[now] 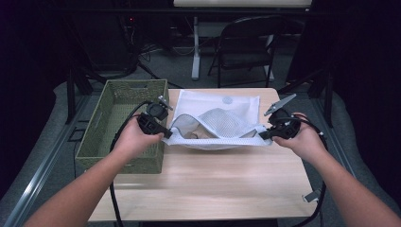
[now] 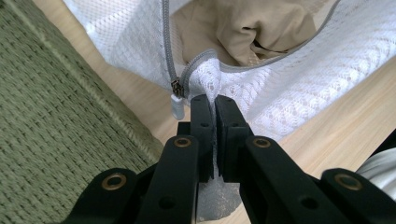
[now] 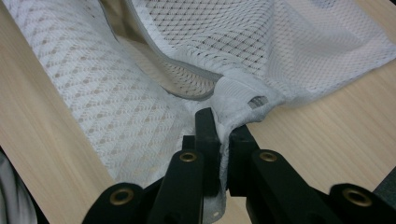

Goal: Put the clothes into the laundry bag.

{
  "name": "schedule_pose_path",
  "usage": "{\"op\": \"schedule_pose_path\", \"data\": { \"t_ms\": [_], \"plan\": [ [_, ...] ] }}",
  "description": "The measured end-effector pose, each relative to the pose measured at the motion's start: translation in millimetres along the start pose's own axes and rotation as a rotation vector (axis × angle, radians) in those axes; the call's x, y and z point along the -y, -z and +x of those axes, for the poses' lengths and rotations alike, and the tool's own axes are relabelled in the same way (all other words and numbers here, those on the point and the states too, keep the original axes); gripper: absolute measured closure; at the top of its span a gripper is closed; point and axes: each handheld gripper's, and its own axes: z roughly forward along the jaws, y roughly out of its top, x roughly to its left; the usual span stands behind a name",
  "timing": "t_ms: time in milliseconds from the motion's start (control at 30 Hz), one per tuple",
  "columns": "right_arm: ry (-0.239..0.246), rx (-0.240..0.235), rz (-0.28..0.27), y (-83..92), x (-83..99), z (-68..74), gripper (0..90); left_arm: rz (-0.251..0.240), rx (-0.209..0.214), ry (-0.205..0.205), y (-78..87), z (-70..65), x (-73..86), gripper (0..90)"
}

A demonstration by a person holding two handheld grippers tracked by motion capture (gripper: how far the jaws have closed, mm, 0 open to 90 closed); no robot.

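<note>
Nearest the lens in the left gripper view, the black jaws of our left gripper (image 2: 210,100) are pressing together on a pinch of the white mesh laundry bag (image 2: 299,79), right at the end of its grey zipper (image 2: 169,51), whose white pull tab (image 2: 176,106) is hanging just left of the jaws. In the right gripper view our right gripper (image 3: 223,122) is pinching the bag's opposite corner, where the mesh bunches into a thick seamed tab. In the high view the bag (image 1: 215,124) is lying at the centre of the frame on the wooden table (image 1: 213,184), stretched between the left gripper (image 1: 166,134) and the right gripper (image 1: 263,135), mouth gaping toward us, with the woven green basket (image 1: 101,137) just to its left.

We are judging the bag to be light, limp and a little slippery: it is sagging in the middle and will be folding wherever we are not holding it. The reinforced zipper ends look like the soundest places to grip, since thin mesh alone could slide out or snag.

A beige cloth (image 2: 252,28) is sitting inside the opening, but we are not able to tell what kind of garment it is or how much is tucked under the mesh. The basket's inside is mostly in shadow, and the bag's far edge is cut off in both gripper views
</note>
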Motion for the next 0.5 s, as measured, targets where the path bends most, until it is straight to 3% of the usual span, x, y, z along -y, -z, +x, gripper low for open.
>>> {"op": "schedule_pose_path", "data": {
  "t_ms": [500],
  "plan": [
    [-0.001, 0.02, -0.033, 13.3, -3.3, -3.3, 86.2, -0.033, -0.006, -0.001, 15.1, 1.2, -6.0, 87.3]
  ]
}}
